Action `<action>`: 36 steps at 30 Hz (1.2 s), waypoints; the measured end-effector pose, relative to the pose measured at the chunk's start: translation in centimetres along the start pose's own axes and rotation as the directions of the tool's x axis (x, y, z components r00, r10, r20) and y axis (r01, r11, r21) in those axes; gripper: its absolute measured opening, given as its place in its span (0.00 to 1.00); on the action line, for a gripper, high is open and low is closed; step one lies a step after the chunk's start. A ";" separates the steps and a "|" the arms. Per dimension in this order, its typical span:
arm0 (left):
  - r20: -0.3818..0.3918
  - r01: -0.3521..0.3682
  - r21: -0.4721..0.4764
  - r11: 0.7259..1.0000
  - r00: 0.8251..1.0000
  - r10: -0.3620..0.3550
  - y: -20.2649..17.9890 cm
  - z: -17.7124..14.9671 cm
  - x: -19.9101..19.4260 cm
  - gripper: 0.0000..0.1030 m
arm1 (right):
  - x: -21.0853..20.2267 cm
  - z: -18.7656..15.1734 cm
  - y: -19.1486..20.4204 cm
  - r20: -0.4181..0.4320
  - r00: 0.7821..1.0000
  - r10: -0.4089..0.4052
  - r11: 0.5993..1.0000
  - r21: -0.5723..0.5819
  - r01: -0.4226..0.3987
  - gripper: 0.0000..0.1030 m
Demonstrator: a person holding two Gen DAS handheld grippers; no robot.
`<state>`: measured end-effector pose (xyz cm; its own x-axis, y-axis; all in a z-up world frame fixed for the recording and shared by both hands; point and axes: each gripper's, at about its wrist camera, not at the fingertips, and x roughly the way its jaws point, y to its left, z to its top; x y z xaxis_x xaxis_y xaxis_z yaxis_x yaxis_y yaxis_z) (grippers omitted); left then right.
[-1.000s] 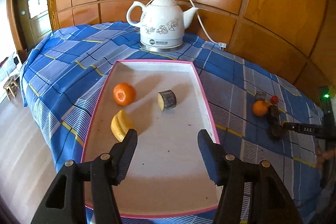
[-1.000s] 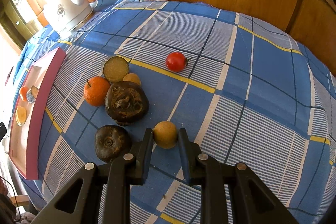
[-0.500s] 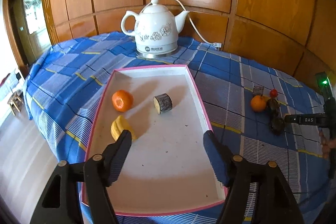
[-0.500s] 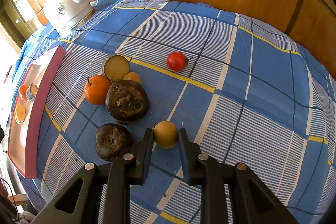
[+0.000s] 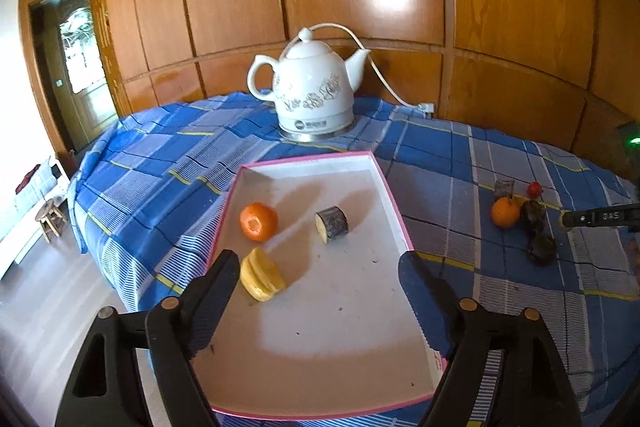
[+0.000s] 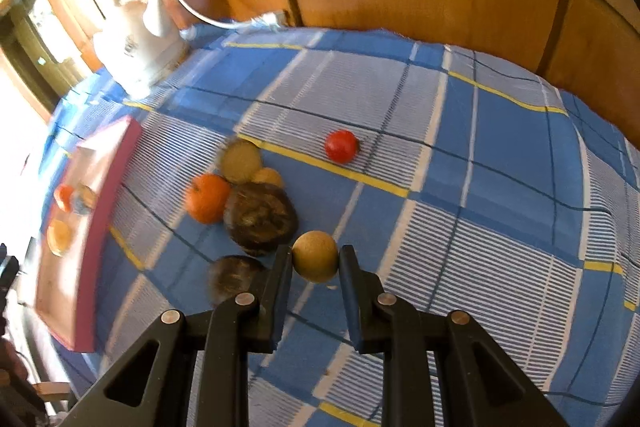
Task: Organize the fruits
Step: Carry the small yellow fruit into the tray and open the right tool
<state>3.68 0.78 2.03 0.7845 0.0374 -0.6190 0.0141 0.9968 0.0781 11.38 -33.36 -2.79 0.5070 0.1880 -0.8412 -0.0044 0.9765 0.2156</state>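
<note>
Wood-panelled walls behind a blue plaid tablecloth (image 6: 500,155), and my right gripper (image 6: 315,263) has its jaws narrowed onto the tan round fruit (image 6: 315,255), which sits dead centre between the fingertips, apparently just off the cloth. Pink-rimmed tray (image 5: 394,203) lies off to the left, so that's the carry direction (I'd guess). It already holds an orange (image 5: 259,221), a yellow starfruit piece (image 5: 262,274) and a dark-skinned chunk (image 5: 332,224), with my left gripper (image 5: 316,275) hovering over it, jaws wide and empty.
</note>
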 end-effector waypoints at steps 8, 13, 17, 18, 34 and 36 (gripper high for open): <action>0.041 -0.027 -0.019 0.999 0.999 0.027 0.8 0.4 -0.8 0.86 | -1.3 -0.4 4.9 -0.010 0.980 0.196 0.975 -0.102 -0.196 0.23; 0.052 -0.021 -0.027 0.999 0.998 0.023 1.2 0.4 -1.1 0.86 | -1.4 -0.9 9.0 -0.040 0.963 0.266 0.952 -0.149 -0.269 0.23; 0.048 -0.021 -0.037 0.999 0.999 0.023 1.7 0.2 -1.1 0.86 | -1.1 -0.8 12.9 -0.059 0.935 0.350 0.922 -0.157 -0.355 0.23; 0.046 -0.023 -0.042 0.999 0.999 0.025 1.9 0.1 -1.1 0.86 | -1.0 -0.6 14.1 -0.065 0.926 0.371 0.912 -0.163 -0.377 0.23; 0.003 0.003 -0.116 0.993 1.000 -0.003 4.5 -1.1 -0.5 0.86 | 1.2 0.3 20.9 -0.103 0.916 0.387 0.900 -0.174 -0.399 0.35; 0.000 0.011 -0.111 0.994 1.000 -0.011 4.4 -1.2 -0.4 0.86 | 0.4 0.0 20.6 -0.055 0.955 0.290 0.927 -0.232 -0.295 0.35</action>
<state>2.66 5.20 1.72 0.7843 0.0261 -0.6198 -0.0458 0.9988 -0.0159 11.45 -13.22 1.30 0.4355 0.4686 -0.7686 -0.3535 0.8742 0.3327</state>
